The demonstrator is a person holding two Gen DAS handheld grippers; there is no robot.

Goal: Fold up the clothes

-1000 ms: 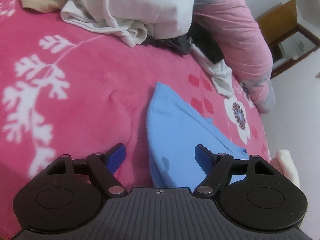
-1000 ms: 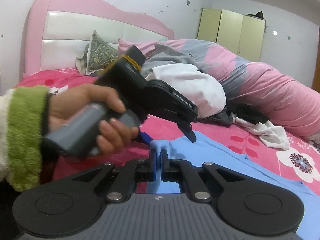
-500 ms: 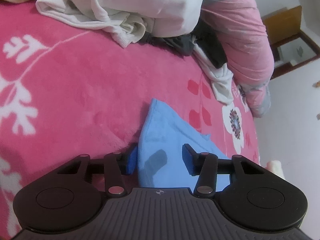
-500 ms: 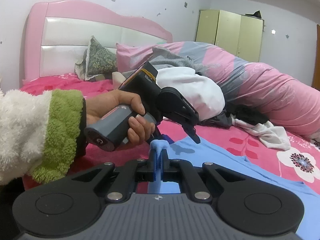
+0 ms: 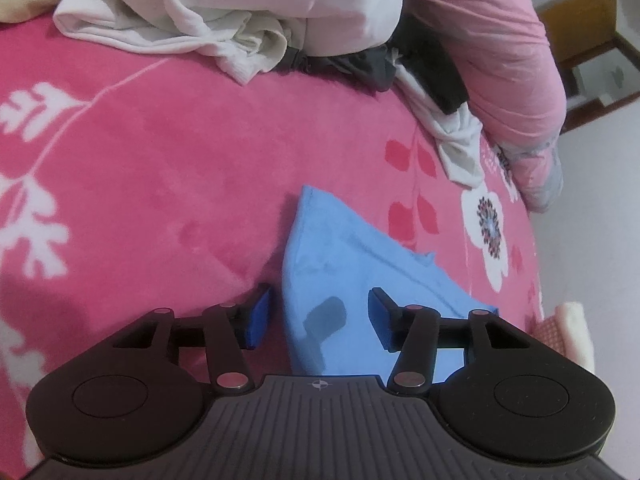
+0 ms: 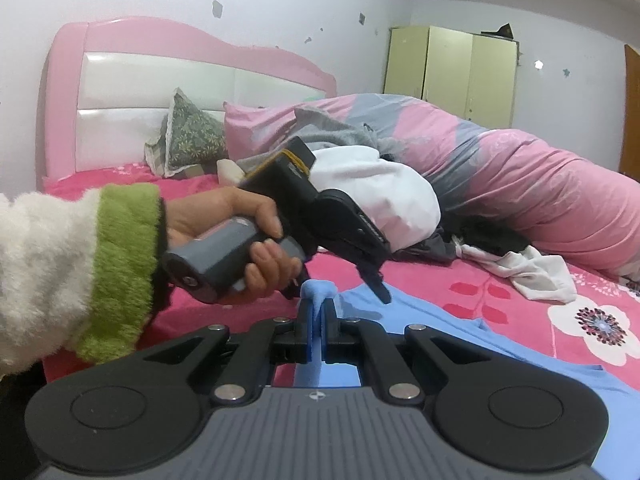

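A light blue garment lies spread on the pink flowered blanket. My left gripper points down at the garment's near corner. Its jaws are opening: the left pad stands off the cloth's edge over the blanket, and the right pad hovers above the fabric, so neither presses on it. In the right wrist view my right gripper is shut on a raised pinch of the blue garment. A hand with a green-cuffed fleece sleeve holds the left gripper just beyond that pinch.
A heap of white and dark clothes lies ahead on the bed, and a rolled pink quilt lies beside it. A pink headboard and a patterned pillow stand behind. The bed's edge and floor are at the right.
My left gripper moved forward along the blue garment's edge toward the clothes heap, and its jaws narrowed around that edge. The right gripper kept its pinch and stayed put.
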